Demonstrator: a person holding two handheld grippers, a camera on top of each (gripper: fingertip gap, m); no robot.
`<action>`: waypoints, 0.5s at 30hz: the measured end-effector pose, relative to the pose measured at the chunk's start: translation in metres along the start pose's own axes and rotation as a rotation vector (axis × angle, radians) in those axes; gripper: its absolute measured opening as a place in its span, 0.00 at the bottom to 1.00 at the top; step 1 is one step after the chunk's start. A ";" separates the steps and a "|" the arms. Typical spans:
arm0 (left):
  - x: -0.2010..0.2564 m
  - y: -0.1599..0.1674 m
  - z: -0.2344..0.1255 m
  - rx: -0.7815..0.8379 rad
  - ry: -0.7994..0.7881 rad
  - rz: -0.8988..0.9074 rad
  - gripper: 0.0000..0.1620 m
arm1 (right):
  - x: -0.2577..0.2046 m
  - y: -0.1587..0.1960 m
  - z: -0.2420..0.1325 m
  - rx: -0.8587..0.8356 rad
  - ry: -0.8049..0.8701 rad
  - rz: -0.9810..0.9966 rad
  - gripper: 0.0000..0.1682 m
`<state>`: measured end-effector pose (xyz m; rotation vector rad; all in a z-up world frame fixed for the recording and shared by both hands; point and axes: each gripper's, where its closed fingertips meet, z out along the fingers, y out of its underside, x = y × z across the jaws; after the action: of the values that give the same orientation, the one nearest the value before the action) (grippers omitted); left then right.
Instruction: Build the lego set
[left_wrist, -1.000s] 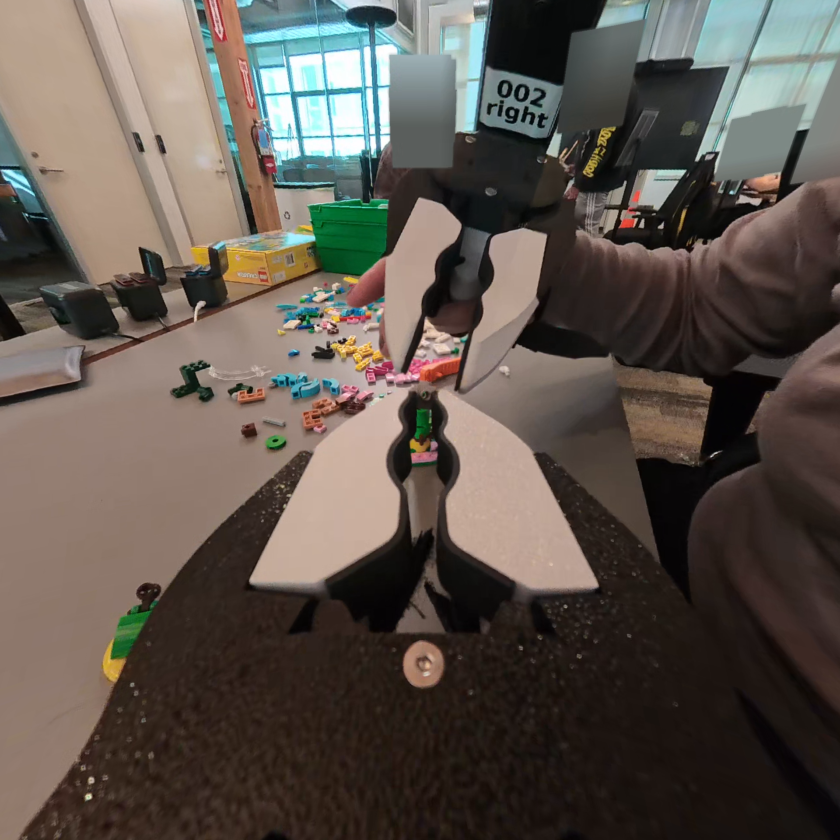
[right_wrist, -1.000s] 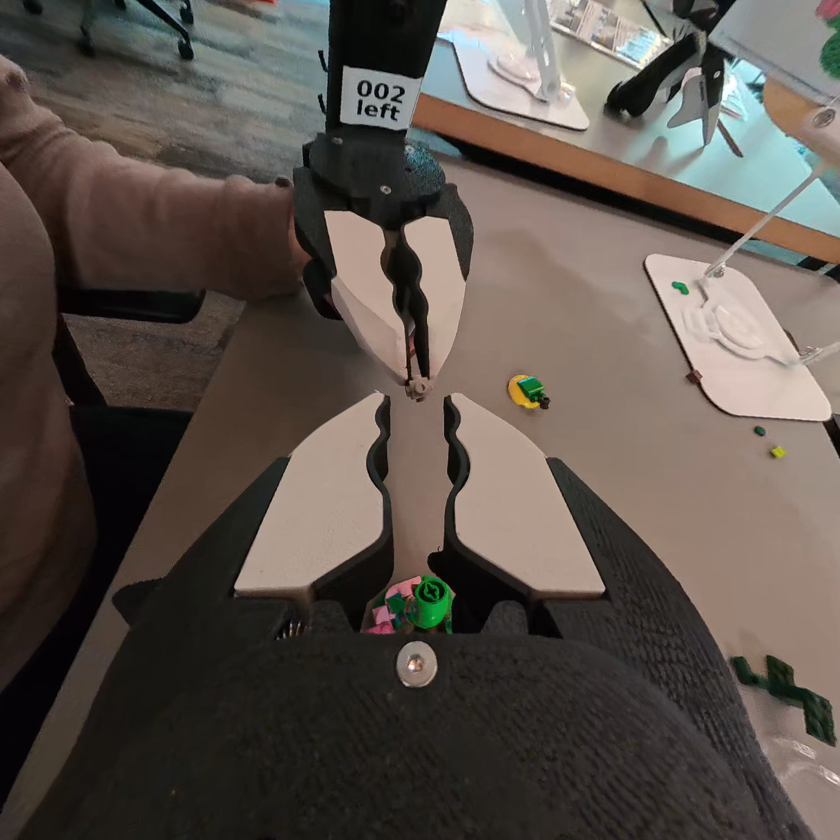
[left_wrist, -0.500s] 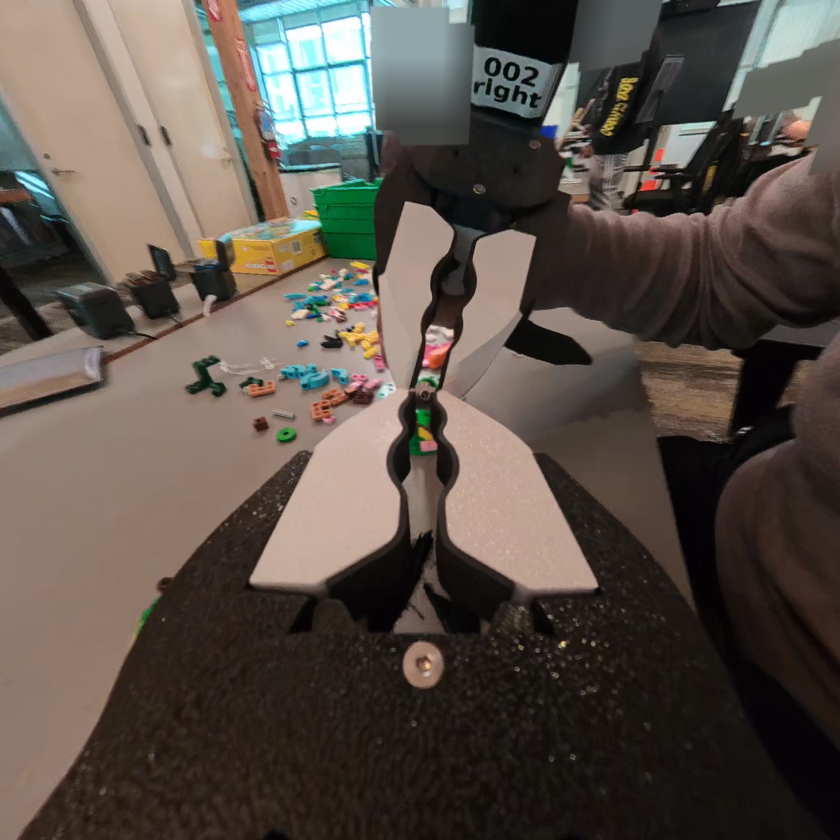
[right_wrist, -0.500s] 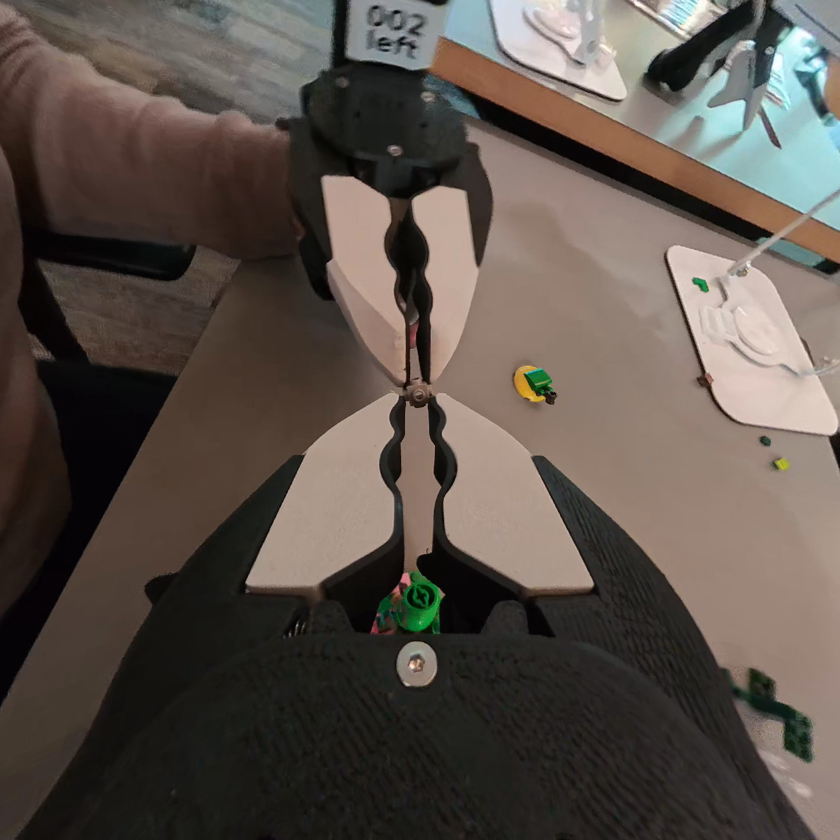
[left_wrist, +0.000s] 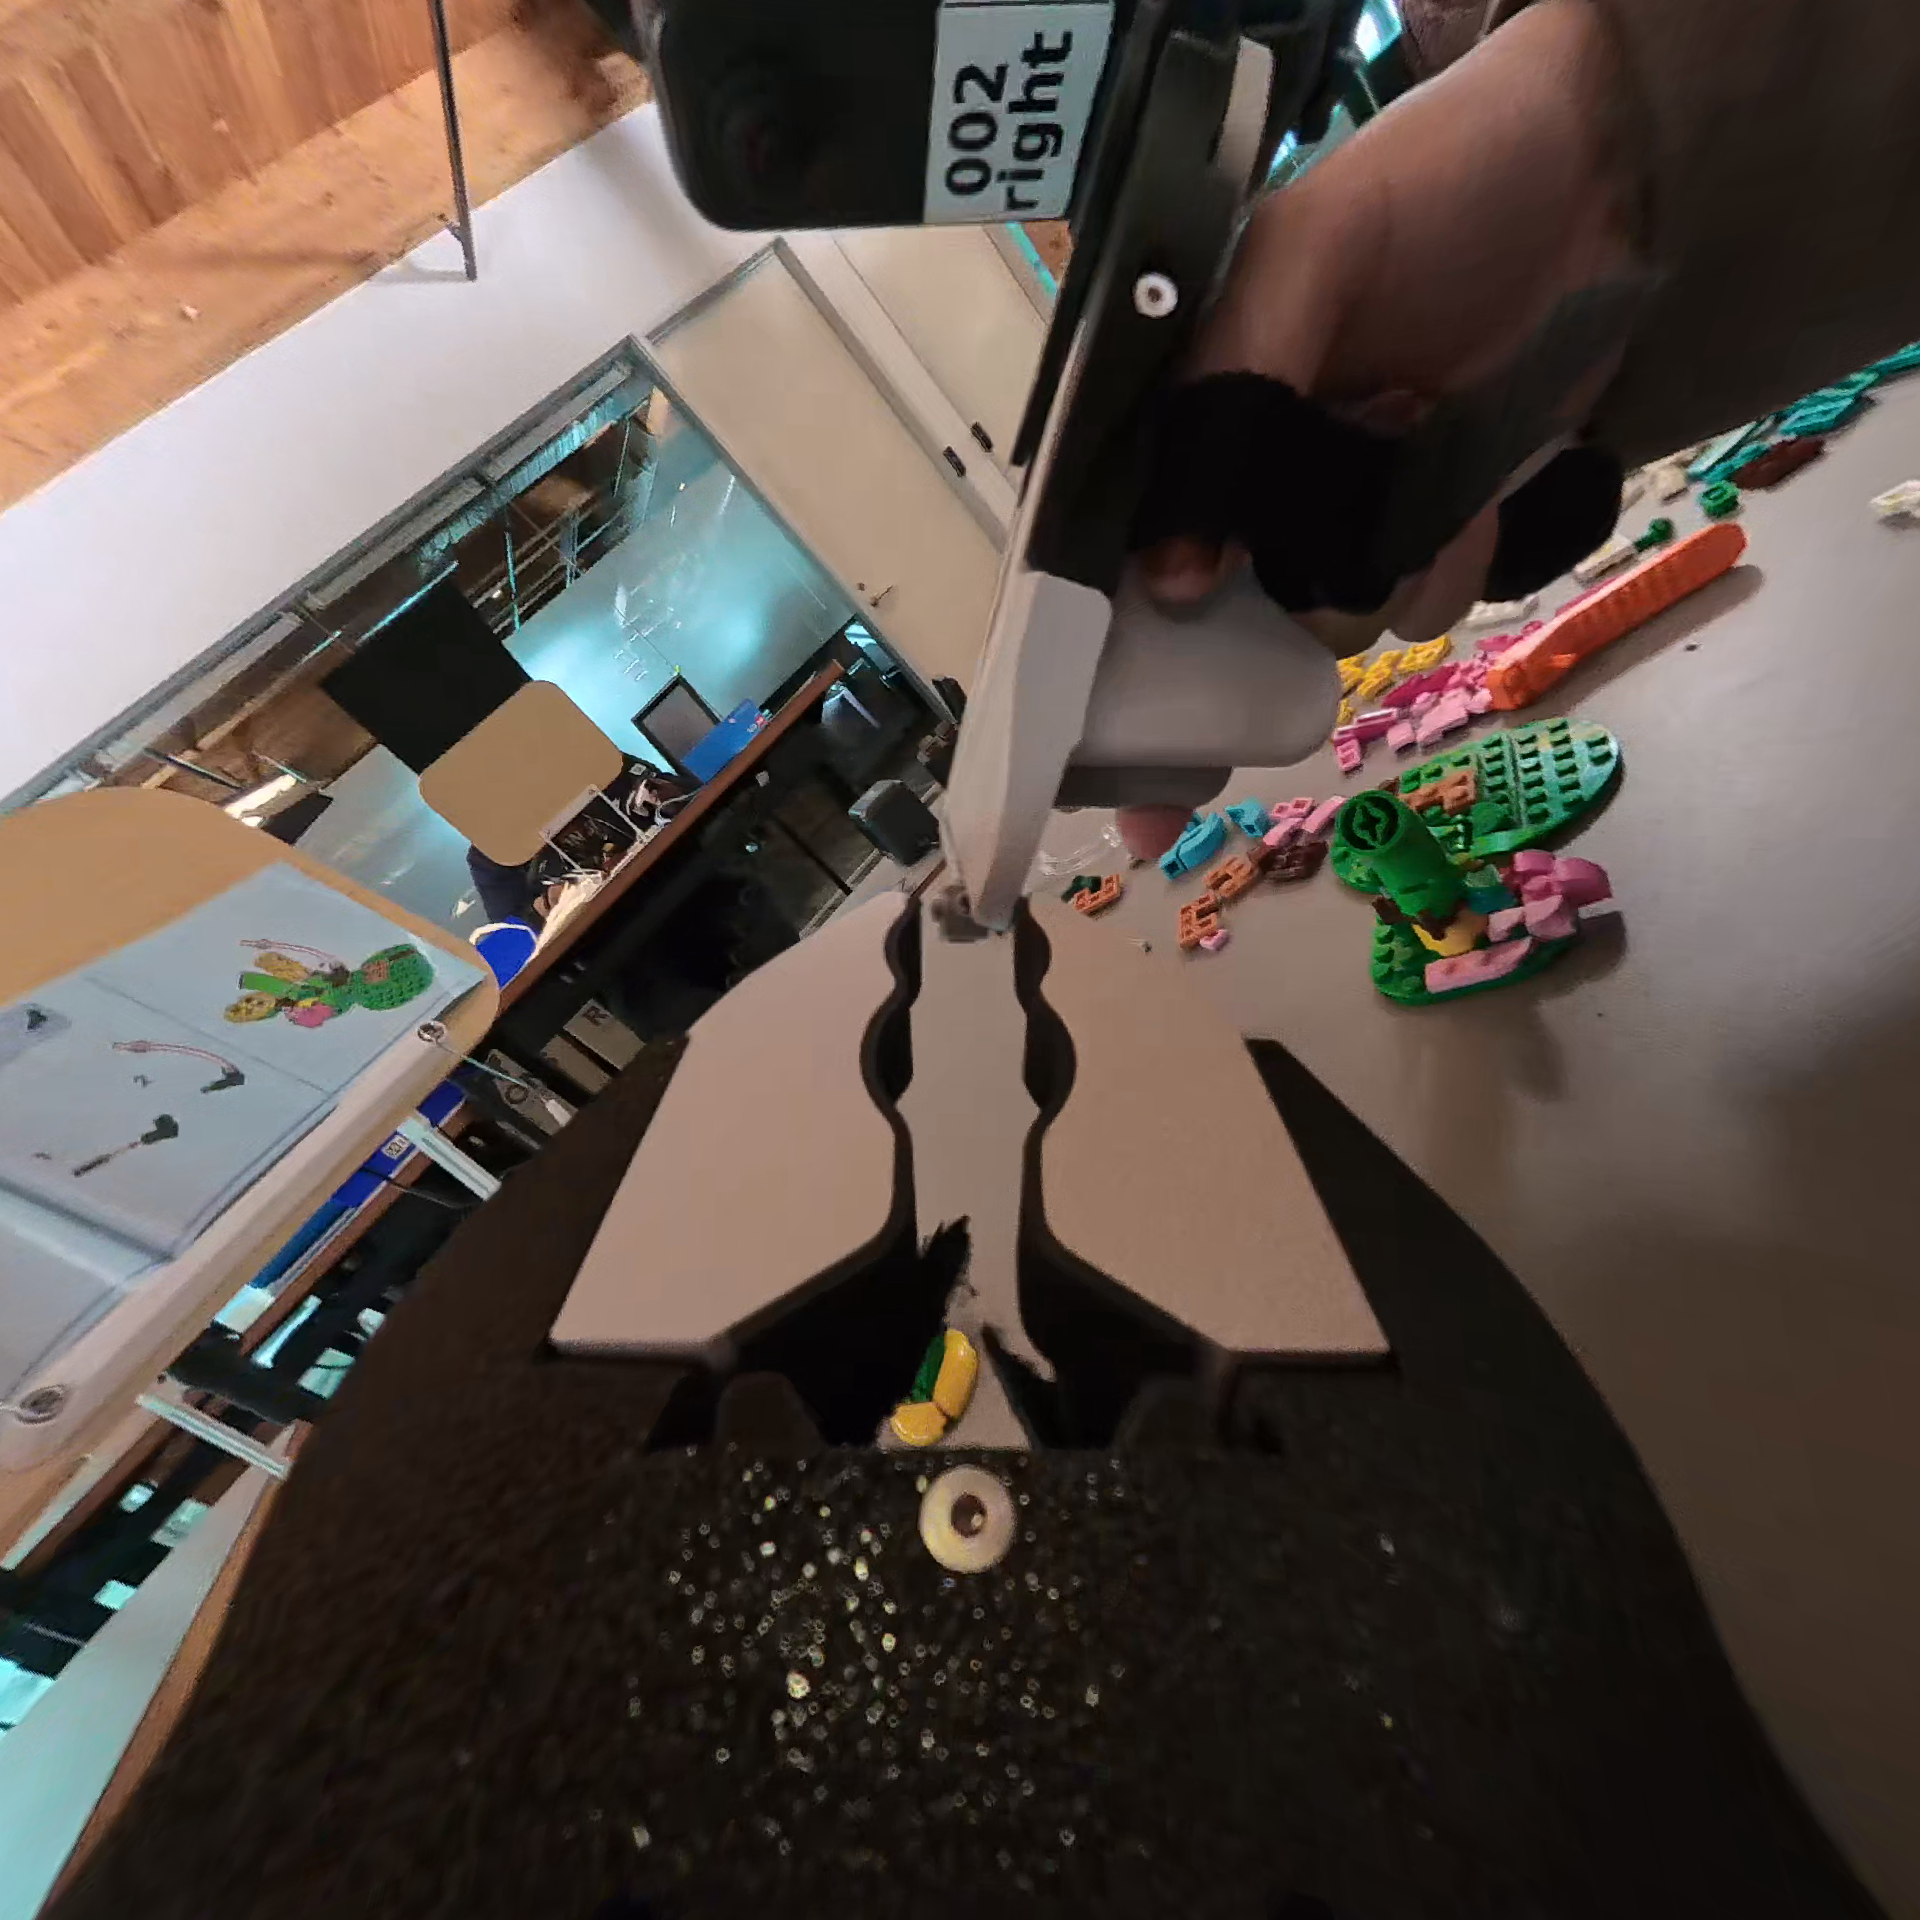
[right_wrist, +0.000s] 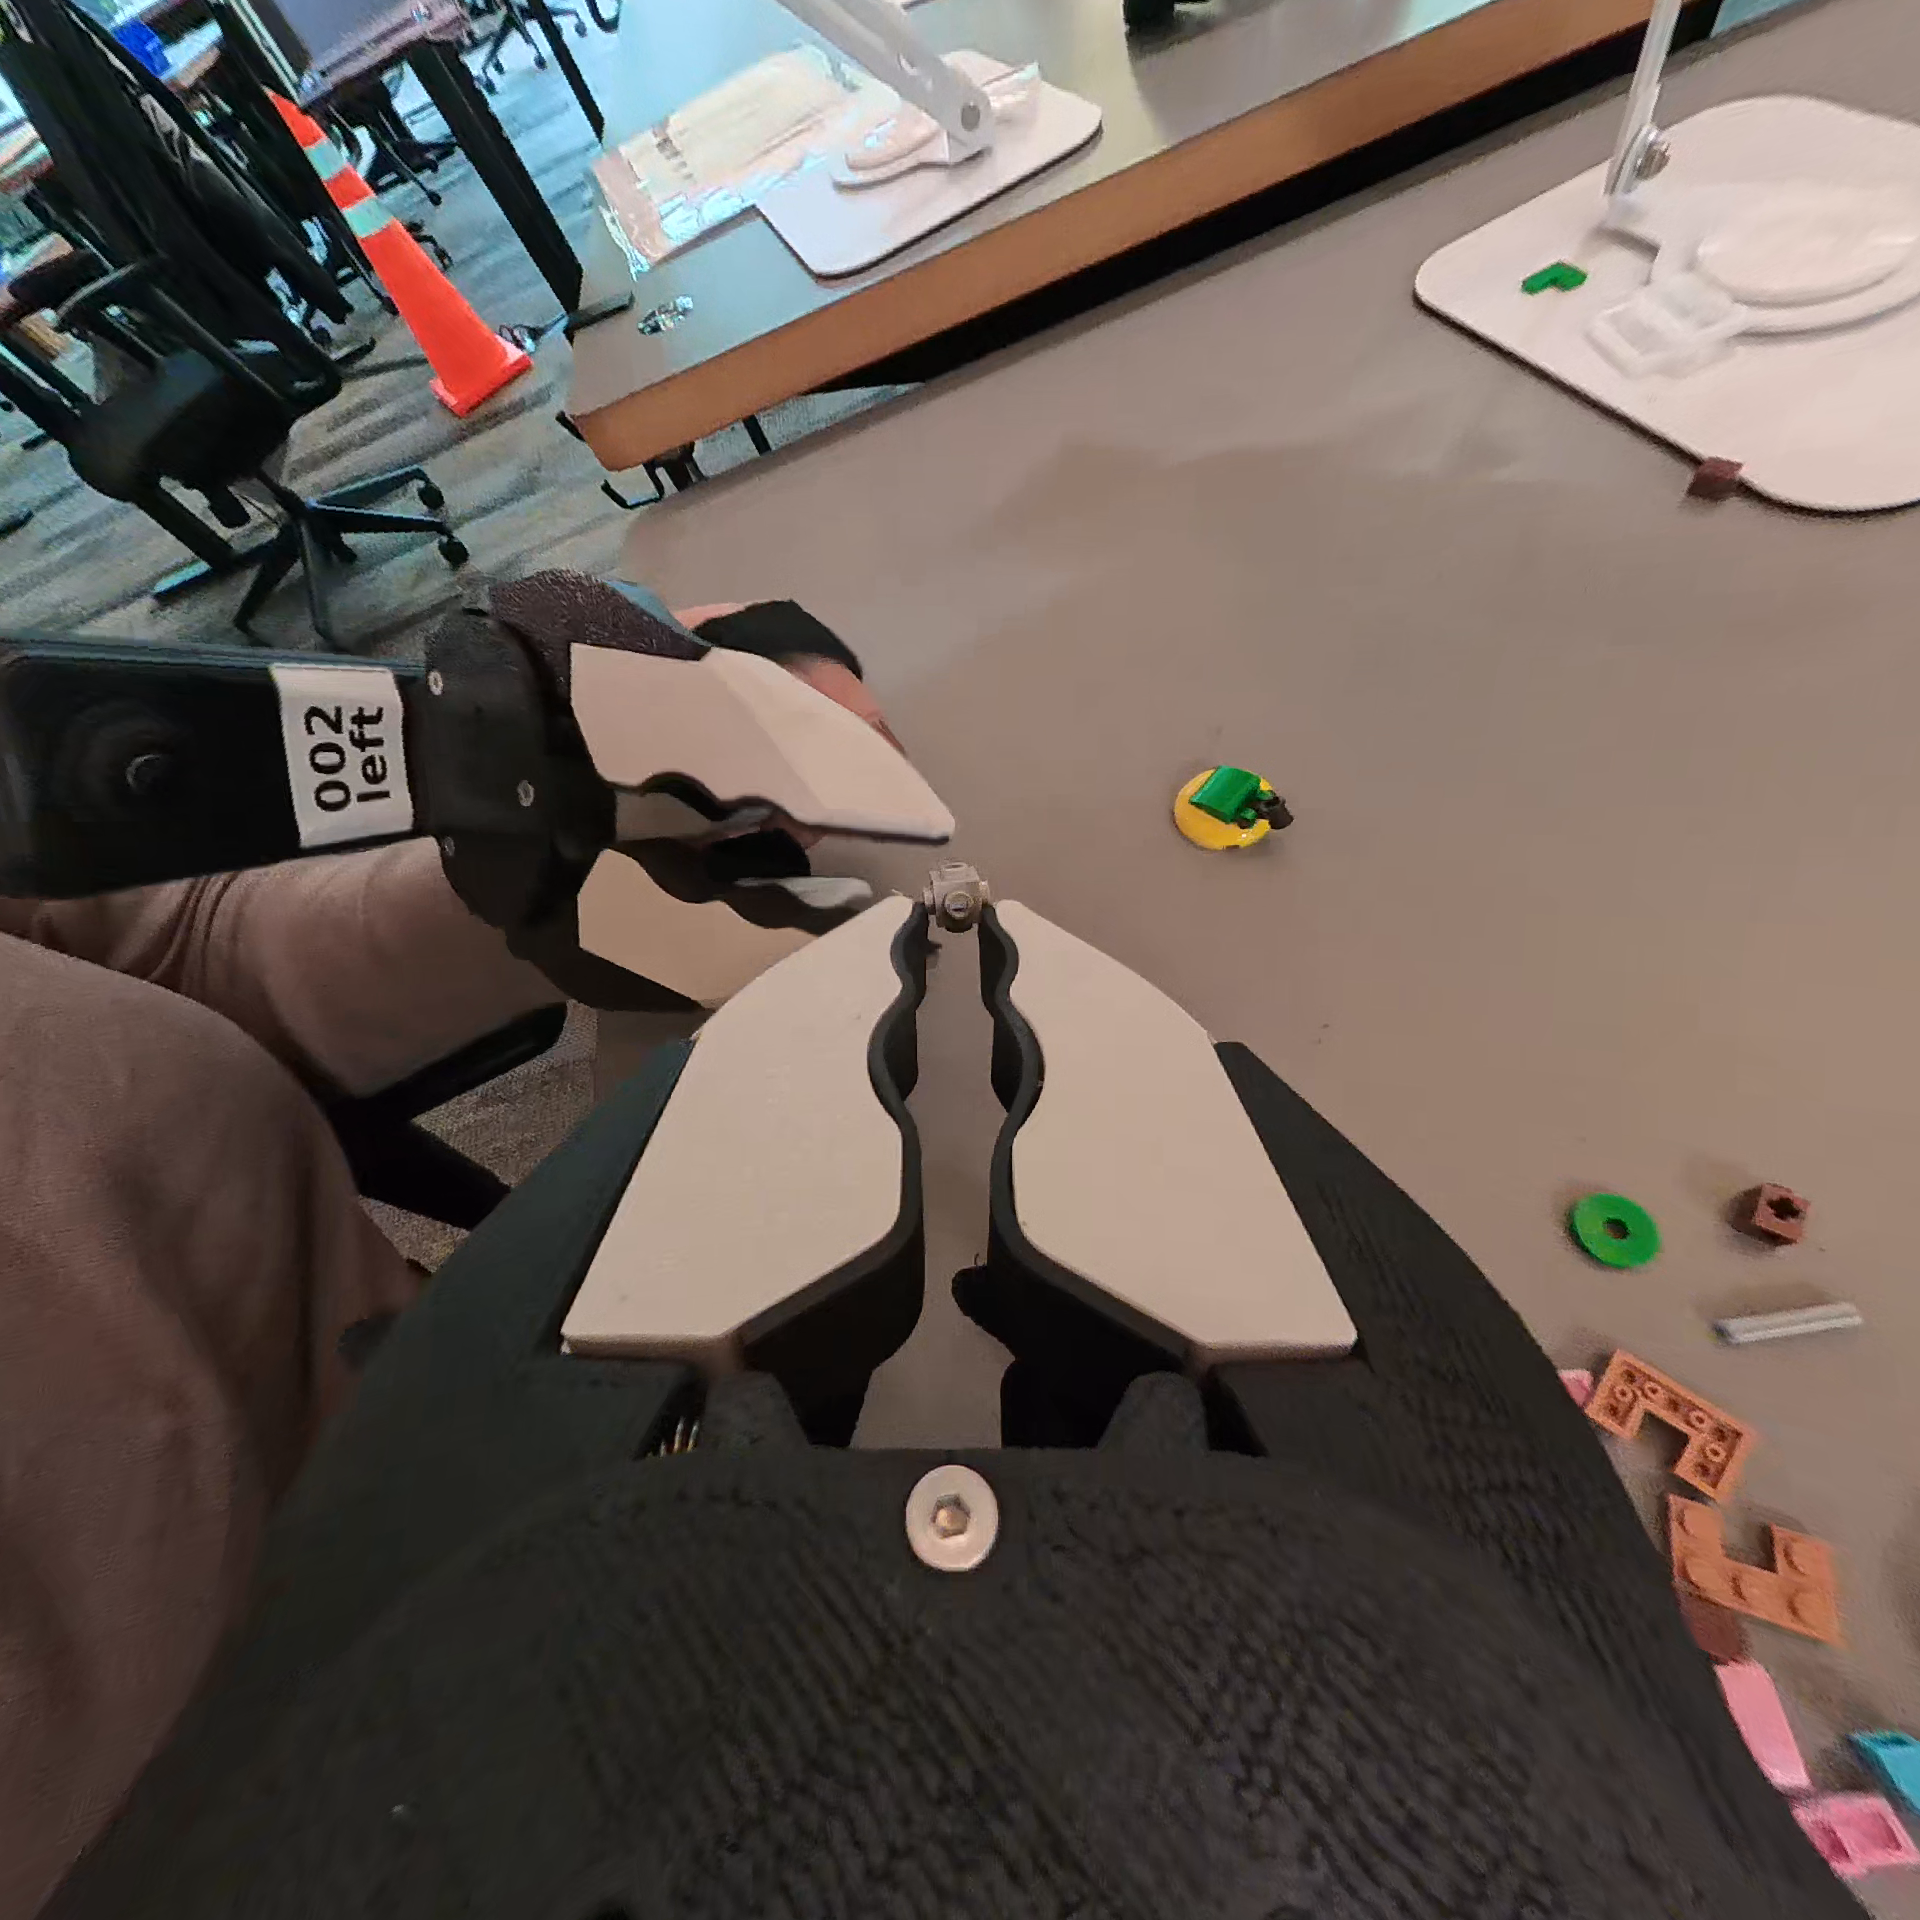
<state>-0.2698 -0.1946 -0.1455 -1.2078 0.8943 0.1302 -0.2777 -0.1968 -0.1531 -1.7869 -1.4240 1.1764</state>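
Holding: right tongs (right_wrist: 956, 914) pinch a small grey stud piece (right_wrist: 957, 899) at the very fingertips; the gap behind the tips stays narrow, the piece clamped from both sides.
Left tongs: (left_wrist: 966, 925) stand partly open with nothing between them; in the right wrist view they lie sideways, just left of the grey piece and apart from it.
Step in hand: judged a hand-over or re-grip of the grey piece in the air above the bench (right_wrist: 1351, 644), ahead of fitting it to the model.
Grey piece, look: tiny, roughly cubic, pale grey, with studs or holes on more than one face; exact type too small to tell.
Model: green base with a green cylinder and pink and yellow parts (left_wrist: 1455, 894) stands on the bench, right of the tongs in the left wrist view, well apart from the grey piece.
Loose parts: pink, yellow, teal and brown bricks (left_wrist: 1392, 707) lie behind the model, beside an orange separator (left_wrist: 1621, 603).
Other sub-build: yellow disc with a green top (right_wrist: 1226, 810) rests on the bench beyond the right tongs.
Guide: instruction sheet (left_wrist: 208, 1049) on a stand at left.
Next move, judged: turn the piece so the correct face points at its seat, keep the pinch firm, then carry it to the model and press straight on.
Risk: so small a piece held at the tips may pivot or spring out.
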 end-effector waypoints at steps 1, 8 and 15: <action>0.001 0.000 0.000 -0.004 -0.004 0.015 0.08 | 0.000 -0.001 0.000 0.004 -0.002 0.003 0.05; -0.004 0.005 0.003 -0.041 -0.082 0.093 0.11 | 0.002 -0.002 0.001 -0.014 -0.017 0.036 0.04; -0.007 0.006 -0.001 -0.050 -0.105 0.166 0.06 | -0.005 -0.005 0.003 0.007 -0.061 0.068 0.05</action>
<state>-0.2782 -0.1905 -0.1450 -1.1613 0.9028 0.3478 -0.2829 -0.2005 -0.1483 -1.8223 -1.4012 1.2793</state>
